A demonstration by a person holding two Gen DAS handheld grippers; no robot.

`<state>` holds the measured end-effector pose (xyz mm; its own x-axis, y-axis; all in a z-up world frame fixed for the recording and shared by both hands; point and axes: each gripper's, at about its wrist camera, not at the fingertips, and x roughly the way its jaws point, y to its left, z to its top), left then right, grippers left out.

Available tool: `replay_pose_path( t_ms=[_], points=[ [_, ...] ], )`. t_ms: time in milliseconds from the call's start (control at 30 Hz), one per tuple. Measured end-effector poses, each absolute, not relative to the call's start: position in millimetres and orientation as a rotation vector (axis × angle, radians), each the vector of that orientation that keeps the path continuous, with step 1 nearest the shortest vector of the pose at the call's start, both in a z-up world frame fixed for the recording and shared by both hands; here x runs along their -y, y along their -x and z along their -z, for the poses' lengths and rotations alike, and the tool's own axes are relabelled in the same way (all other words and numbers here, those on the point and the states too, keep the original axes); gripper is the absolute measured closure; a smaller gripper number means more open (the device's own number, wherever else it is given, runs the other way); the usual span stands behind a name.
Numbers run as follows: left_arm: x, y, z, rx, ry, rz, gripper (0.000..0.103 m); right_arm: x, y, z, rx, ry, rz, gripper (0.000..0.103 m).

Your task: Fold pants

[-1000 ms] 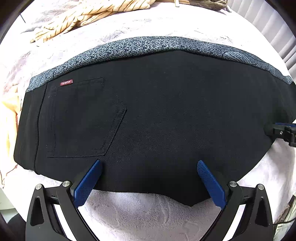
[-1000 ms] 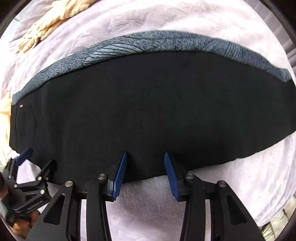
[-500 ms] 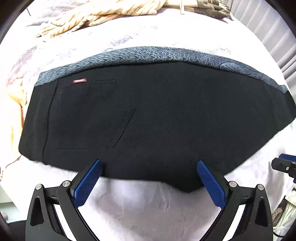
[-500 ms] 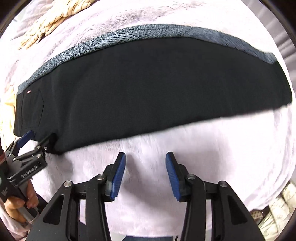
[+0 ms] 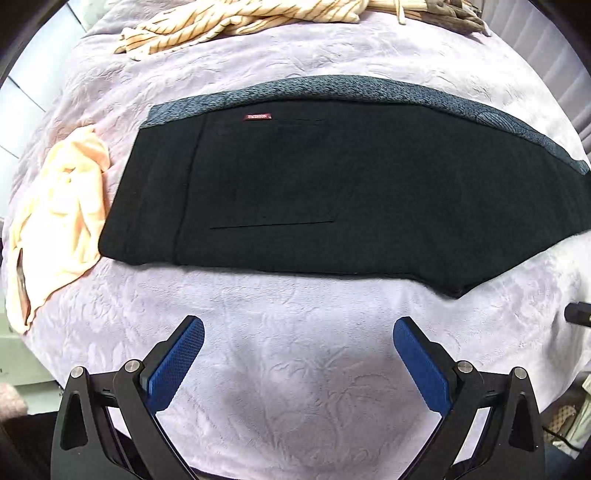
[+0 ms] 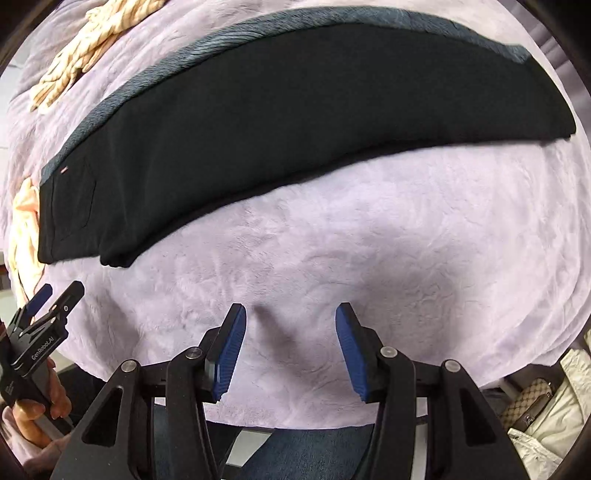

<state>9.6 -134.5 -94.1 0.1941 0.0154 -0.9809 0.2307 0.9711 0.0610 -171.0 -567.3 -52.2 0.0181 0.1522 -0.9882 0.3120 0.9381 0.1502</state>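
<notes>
Left wrist view: the black fabric pants with a grey patterned lining strip (image 5: pixel 343 192) lie folded lengthwise, flat on the lilac plush bedspread (image 5: pixel 295 369). They look soft, limp and fairly light; best pinched at an end hem. The left hand-held gripper (image 5: pixel 298 363) hangs wide and empty, pointing steeply down.

Right wrist view: the right hand-held gripper (image 6: pixel 290 352), jaws just opening, holds nothing, aimed straight down, clear of the pants (image 6: pixel 295 110).

Pants (image 5: pixel 369 192): matt black woven cloth, smooth; inner lining (image 5: pixel 332 88) is grey, textured knit-look, along the upper edge. Bed cover (image 5: pixel 295 369): lilac plush, embossed, soft nap. Gripper fingers (image 5: pixel 177 365): blue knurled rubbery pads on matt black plastic arms, shiny metal screws. Striped cream cloth (image 5: pixel 221 22) at top left is thin and crumpled.
</notes>
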Motion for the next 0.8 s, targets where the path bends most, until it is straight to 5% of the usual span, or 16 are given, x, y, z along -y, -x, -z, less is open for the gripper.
replay_pose_path(
  t_ms=[800],
  points=[
    [158,-18,87,-1.394,-0.272,0.138,0.0,565,173,60,-1.519,-0.478,0.168,0.048]
  ],
)
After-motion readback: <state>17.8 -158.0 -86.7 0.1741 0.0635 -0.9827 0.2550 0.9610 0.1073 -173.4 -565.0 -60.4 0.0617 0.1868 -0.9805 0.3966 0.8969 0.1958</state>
